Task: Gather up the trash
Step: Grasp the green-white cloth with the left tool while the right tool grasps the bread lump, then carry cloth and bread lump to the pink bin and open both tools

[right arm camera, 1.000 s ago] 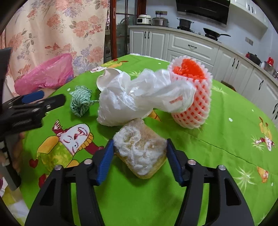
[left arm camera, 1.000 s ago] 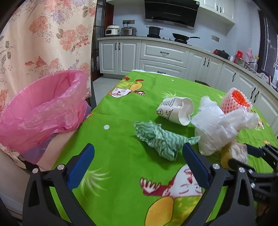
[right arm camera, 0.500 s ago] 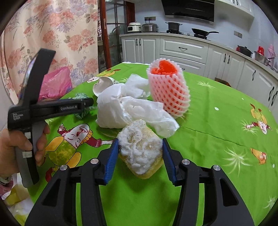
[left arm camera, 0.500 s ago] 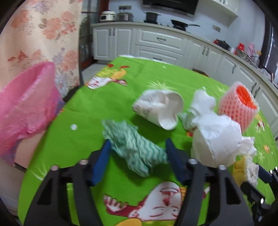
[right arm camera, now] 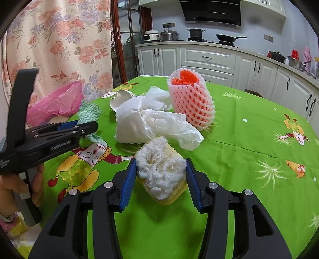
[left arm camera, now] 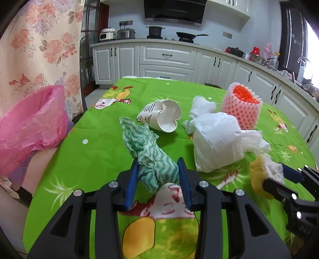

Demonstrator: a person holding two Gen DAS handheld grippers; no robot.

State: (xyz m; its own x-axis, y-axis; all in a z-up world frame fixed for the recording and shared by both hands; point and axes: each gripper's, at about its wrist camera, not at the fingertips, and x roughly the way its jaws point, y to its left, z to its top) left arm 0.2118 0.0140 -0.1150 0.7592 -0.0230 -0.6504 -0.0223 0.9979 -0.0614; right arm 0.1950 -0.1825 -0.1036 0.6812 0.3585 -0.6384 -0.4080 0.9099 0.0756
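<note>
A home kitchen with a dining table.
White panelled cabinets (left arm camera: 167, 59) run under a pale worktop (right arm camera: 209, 44) carrying a rice cooker (left arm camera: 107, 33), pots and a black frying pan (right arm camera: 227, 37) beneath a dark range hood (left arm camera: 173, 10); floral curtain (right arm camera: 59, 39) beside a cartoon-printed green tablecloth (left arm camera: 99, 151).
</note>
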